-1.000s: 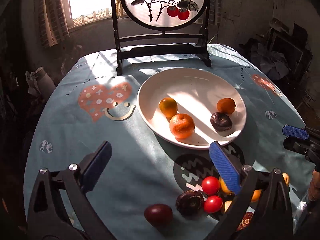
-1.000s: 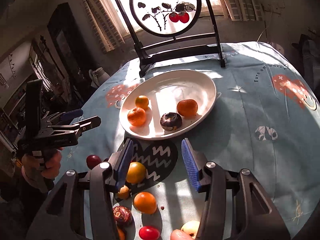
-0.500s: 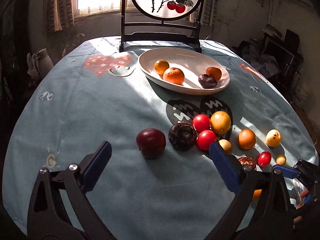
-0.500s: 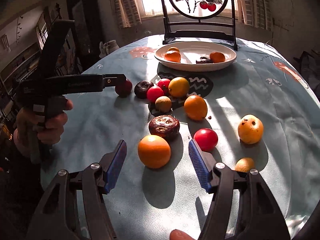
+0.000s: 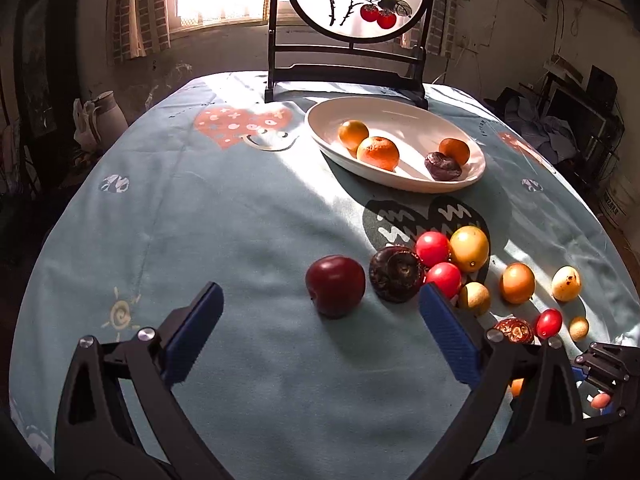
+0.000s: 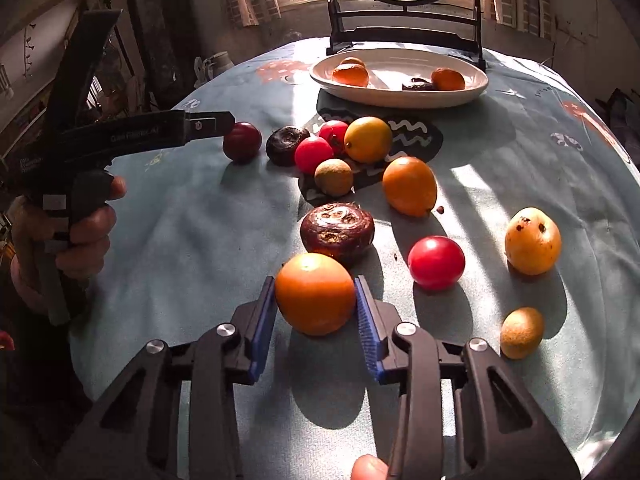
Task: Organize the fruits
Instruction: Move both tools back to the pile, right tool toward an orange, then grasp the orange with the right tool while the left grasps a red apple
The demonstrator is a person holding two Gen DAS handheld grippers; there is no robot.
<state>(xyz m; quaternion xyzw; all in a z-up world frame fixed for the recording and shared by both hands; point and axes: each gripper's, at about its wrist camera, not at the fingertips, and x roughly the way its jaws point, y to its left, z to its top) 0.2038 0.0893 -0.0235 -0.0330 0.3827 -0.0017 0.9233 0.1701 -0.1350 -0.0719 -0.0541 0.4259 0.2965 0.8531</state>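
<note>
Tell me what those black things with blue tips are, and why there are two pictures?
They are claws, grabbing tools a person squeezes by hand. Each carries a small camera, so each picture looks out along one claw. The left claw is open and empty, aimed toward a dark red plum. The right claw has just been closing, and its blue pads now sit against an orange. More fruits lie loose on the blue tablecloth. Farther back, a white plate already holds four fruits. In the right picture you can see the person's hand gripping the left claw's handle.
</note>
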